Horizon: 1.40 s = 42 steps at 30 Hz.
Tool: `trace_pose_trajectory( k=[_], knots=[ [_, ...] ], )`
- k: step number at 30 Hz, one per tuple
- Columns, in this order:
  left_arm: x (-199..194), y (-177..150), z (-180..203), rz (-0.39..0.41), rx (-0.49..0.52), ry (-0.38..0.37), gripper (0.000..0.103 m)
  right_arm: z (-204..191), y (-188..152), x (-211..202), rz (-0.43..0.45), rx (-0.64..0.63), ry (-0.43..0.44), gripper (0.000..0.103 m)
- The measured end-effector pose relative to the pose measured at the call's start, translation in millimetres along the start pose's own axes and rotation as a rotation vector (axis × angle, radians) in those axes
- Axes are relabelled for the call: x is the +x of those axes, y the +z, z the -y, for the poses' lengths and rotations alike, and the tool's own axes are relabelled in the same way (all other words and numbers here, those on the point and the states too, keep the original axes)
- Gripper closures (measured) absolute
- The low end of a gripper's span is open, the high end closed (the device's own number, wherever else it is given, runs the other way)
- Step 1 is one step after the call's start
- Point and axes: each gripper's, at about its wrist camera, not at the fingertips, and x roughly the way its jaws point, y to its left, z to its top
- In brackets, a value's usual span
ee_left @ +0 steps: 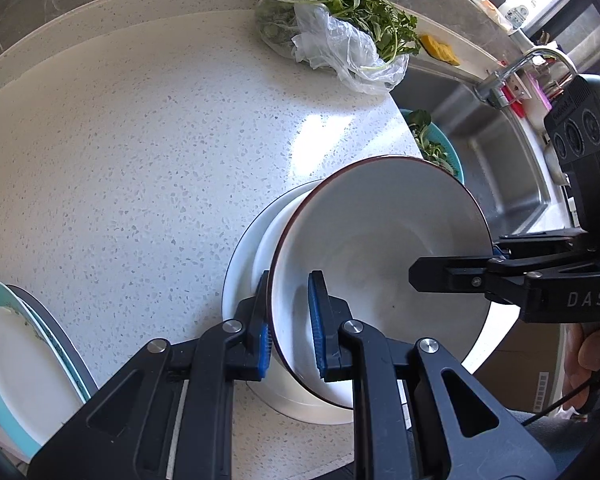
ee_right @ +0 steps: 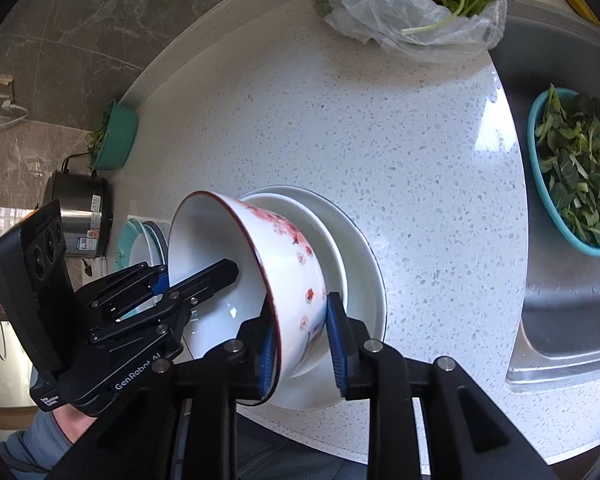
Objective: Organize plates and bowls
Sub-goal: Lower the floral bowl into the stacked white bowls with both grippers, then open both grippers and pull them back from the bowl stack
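A white bowl (ee_left: pixel 380 248) with a red rim and red flower pattern (ee_right: pixel 292 276) sits tilted in a white bowl (ee_right: pixel 332 240) on a white plate (ee_right: pixel 368 276). My left gripper (ee_left: pixel 290 320) straddles the bowl's near rim, one finger inside and one outside, the jaws apart. My right gripper (ee_right: pixel 300 344) straddles the opposite rim the same way; it also shows in the left wrist view (ee_left: pixel 452 276). The left gripper shows in the right wrist view (ee_right: pixel 204 276). A stack of teal-rimmed plates (ee_left: pixel 24 368) lies at the left.
A plastic bag of greens (ee_left: pixel 340 28) lies at the back of the speckled counter (ee_left: pixel 140 160). A teal basket of leaves (ee_right: pixel 572 172) sits in the steel sink (ee_right: pixel 560 320) to the right. A steel pot (ee_right: pixel 80 216) and a green bowl (ee_right: pixel 116 140) stand far left.
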Motion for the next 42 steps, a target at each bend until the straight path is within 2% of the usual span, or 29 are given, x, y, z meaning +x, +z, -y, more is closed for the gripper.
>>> trace_pose_trajectory(
  k=[9, 11, 14, 16, 17, 18, 20, 25, 30, 33, 36, 38, 39, 40, 42],
  knots=[
    [0.9, 1.1, 3.9, -0.001, 0.001, 0.005, 0.089, 9.0, -7.7, -8.7, 0.025, 0.032, 0.026, 0.074],
    [1.2, 1.1, 4.3, 0.000, -0.001, 0.004, 0.089, 2.7, -9.1, -9.8, 0.044, -0.026, -0.026, 0.074],
    [1.7, 0.7, 7.3, 0.000, 0.001, 0.012, 0.089, -25.0, -15.1, -8.3, 0.088, -0.217, -0.217, 0.073],
    [1.4, 1.1, 8.0, 0.004, 0.002, 0.006, 0.089, -34.6, -17.7, -6.5, 0.102, -0.273, -0.279, 0.058],
    [0.4, 1.8, 8.2, 0.006, 0.002, 0.008, 0.089, -39.4, -19.6, -6.2, 0.118, -0.318, -0.340, 0.057],
    [0.6, 2.3, 8.0, 0.004, 0.002, 0.011, 0.089, -39.1, -19.2, -7.0, 0.117, -0.330, -0.346, 0.057],
    [0.9, 2.6, 7.8, 0.004, 0.000, 0.011, 0.089, -30.8, -15.4, -7.1, 0.088, -0.264, -0.223, 0.047],
    [1.6, 4.6, 7.7, 0.002, -0.009, 0.008, 0.088, -18.4, -10.0, -6.2, 0.083, -0.265, -0.238, 0.054],
    [-1.0, 0.9, 7.1, 0.017, -0.044, 0.016, 0.088, -11.6, -8.1, 1.8, 0.055, -0.274, -0.236, 0.077],
    [-6.6, -3.3, 6.2, 0.043, -0.080, 0.018, 0.086, -10.4, -9.4, 0.8, 0.051, -0.289, -0.237, 0.085],
    [-15.3, -8.3, 4.9, 0.084, -0.118, -0.017, 0.076, -9.2, -8.1, 4.5, 0.033, -0.302, -0.227, 0.089],
    [-22.6, -12.5, 6.7, 0.113, -0.120, -0.013, 0.068, -8.2, -6.7, 8.1, 0.019, -0.303, -0.215, 0.089],
    [-27.3, -15.4, 7.9, 0.130, -0.119, -0.023, 0.055, -8.7, -6.3, 8.4, 0.019, -0.306, -0.212, 0.088],
    [-32.1, -17.5, 8.3, 0.143, -0.119, -0.029, 0.047, -9.1, -5.4, 8.2, 0.020, -0.310, -0.213, 0.088],
    [-42.9, -22.1, 10.0, 0.180, -0.110, -0.030, 0.047, -10.0, -4.7, 8.8, 0.014, -0.317, -0.220, 0.088]
  ],
)
